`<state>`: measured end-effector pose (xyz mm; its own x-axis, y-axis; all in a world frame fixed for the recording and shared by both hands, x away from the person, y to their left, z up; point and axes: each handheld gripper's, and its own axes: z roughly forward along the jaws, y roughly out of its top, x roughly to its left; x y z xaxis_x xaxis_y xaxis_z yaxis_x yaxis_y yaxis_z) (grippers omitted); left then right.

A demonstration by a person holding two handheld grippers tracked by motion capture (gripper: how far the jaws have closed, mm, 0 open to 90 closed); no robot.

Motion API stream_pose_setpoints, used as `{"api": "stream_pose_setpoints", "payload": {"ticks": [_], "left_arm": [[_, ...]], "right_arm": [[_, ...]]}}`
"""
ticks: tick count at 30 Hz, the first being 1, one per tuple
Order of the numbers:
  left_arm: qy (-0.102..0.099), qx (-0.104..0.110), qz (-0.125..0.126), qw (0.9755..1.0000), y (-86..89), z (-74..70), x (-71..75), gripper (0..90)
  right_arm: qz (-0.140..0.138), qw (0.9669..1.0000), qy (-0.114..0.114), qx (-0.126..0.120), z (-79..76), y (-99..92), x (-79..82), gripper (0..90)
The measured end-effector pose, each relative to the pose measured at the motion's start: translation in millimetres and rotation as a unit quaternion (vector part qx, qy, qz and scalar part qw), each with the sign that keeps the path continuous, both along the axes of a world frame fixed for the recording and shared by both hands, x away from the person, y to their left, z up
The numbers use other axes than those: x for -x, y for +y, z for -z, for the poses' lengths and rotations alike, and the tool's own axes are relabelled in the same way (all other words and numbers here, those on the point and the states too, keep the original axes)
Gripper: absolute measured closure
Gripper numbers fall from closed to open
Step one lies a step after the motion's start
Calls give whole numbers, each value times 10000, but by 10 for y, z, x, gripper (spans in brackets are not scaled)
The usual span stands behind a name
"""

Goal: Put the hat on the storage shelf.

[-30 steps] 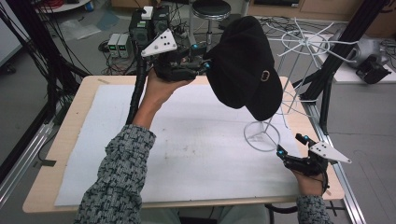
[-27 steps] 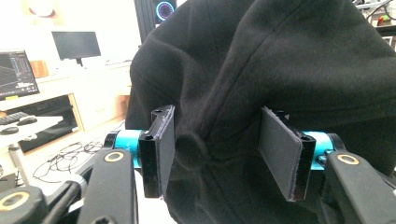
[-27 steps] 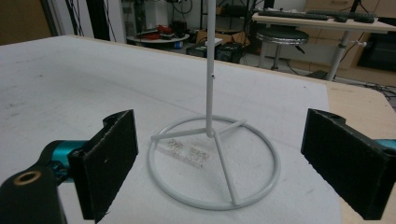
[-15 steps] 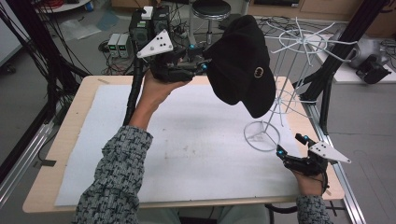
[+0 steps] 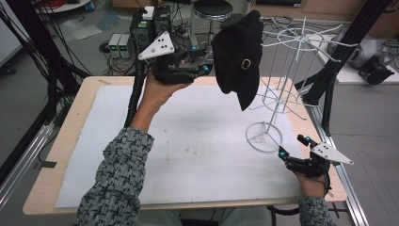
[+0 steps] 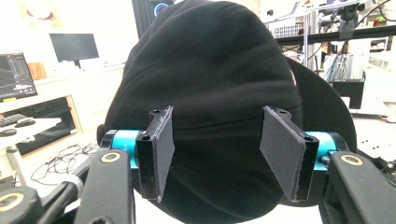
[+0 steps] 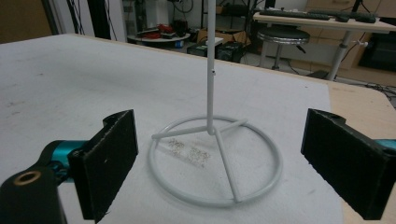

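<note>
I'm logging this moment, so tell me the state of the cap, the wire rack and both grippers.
Black cap: hanging in the air beside the rack's top, off the table.
White wire rack: upright, ring base on the mat.
Left gripper: fingers apart, not pressing the cap.
Right gripper: open, level with the rack's base, apart from it.

One black cap (image 5: 239,56), one white wire rack (image 5: 287,70), two grippers, one table (image 5: 70,141).

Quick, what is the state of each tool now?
Left tool: open, black cap right at its pads, not pinched.
Right tool: open, holding nothing, facing the rack base.
</note>
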<state>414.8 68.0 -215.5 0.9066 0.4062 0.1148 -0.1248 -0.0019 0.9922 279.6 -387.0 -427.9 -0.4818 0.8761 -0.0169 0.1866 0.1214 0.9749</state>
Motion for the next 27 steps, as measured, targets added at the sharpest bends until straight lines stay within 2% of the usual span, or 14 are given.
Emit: {"api": "stream_pose_setpoints", "payload": {"ticks": [13, 21, 27], "left_arm": [[34, 0, -189, 9998, 163, 65, 78, 441], [141, 21, -477, 9988, 435, 194, 152, 429], [245, -63, -755, 9968, 681, 332, 252, 412]], "right_arm": [[-12, 10000, -4, 17, -2, 6, 1, 100], [-11, 10000, -2, 28, -3, 6, 3, 100], [-15, 10000, 1, 40, -2, 20, -5, 100]]}}
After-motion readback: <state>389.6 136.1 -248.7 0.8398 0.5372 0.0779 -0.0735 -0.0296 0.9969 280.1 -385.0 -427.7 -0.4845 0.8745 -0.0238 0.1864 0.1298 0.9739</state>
